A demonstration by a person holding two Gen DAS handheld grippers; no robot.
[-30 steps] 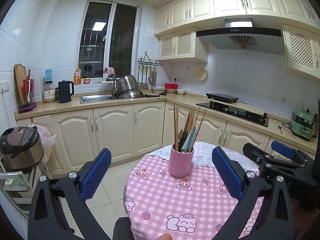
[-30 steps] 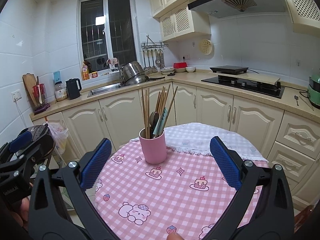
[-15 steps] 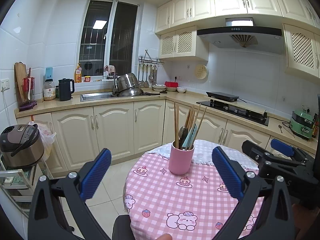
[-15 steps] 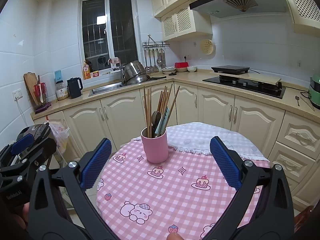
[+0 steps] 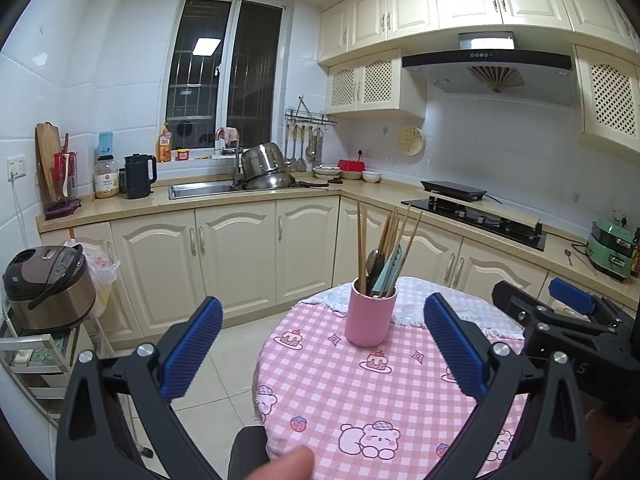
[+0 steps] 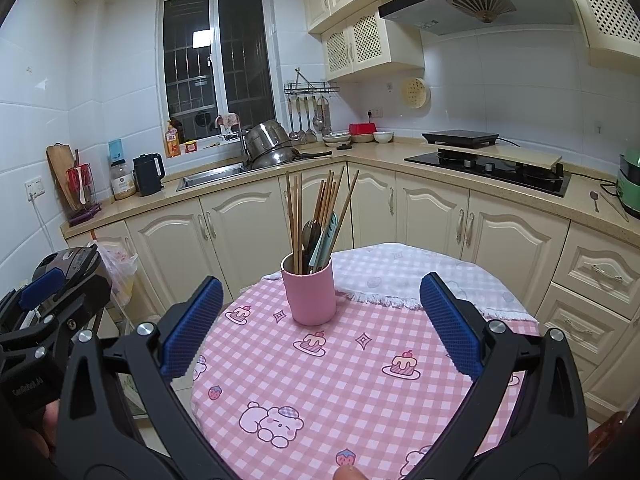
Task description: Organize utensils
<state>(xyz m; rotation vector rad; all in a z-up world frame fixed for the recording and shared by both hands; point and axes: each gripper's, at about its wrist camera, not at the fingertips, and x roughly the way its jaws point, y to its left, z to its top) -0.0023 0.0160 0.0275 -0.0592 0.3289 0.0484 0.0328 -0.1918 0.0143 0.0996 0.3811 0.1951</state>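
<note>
Bare tablecloth (image 6: 360, 364) all around pink cup (image 6: 308, 296).

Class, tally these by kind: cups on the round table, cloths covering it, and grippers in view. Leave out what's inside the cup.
Cups: 1, the pink cup
Cloths: 2, the pink checked tablecloth and the white fringed cloth
Grippers: 2, the left gripper and the right gripper, both open
Total: 5
</note>
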